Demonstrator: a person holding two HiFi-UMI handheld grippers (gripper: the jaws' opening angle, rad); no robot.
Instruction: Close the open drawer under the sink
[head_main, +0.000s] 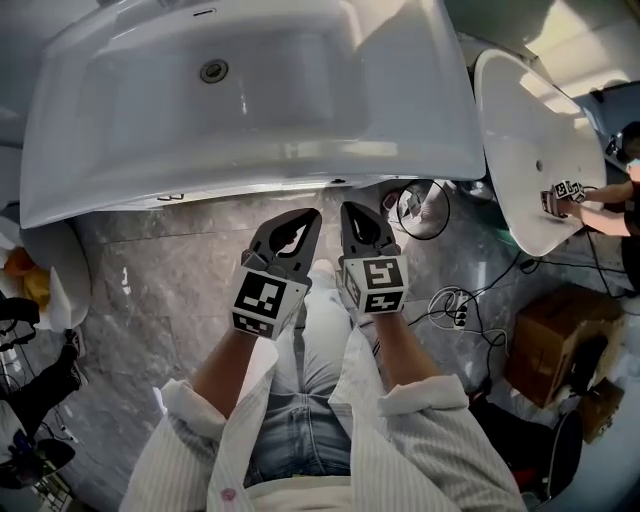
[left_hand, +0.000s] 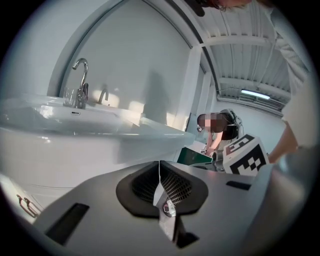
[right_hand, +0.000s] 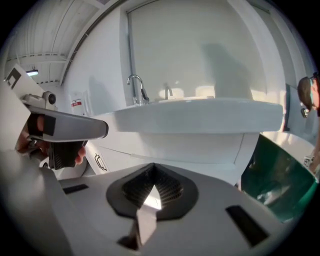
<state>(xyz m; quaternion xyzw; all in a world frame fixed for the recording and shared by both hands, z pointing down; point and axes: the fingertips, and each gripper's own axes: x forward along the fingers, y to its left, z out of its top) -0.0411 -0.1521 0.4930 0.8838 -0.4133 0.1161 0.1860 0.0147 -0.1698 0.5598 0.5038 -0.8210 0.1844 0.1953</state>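
Note:
The white sink (head_main: 250, 90) fills the top of the head view, its faucet (right_hand: 136, 87) upright at the back. Below its front rim only a thin white strip of the drawer front (head_main: 255, 187) shows. That front (right_hand: 190, 145) looks flat and white in the right gripper view, with a small mark at its left; I cannot tell how far it stands out. My left gripper (head_main: 298, 225) and right gripper (head_main: 357, 218) hang side by side, short of the sink's rim. Both are shut with nothing in them and touch nothing.
A second white basin (head_main: 530, 150) stands at the right, where another person's hand holds a gripper (head_main: 566, 190). Cables (head_main: 445, 300) and a cardboard box (head_main: 560, 335) lie on the grey marble floor (head_main: 170, 270). My legs are below the grippers.

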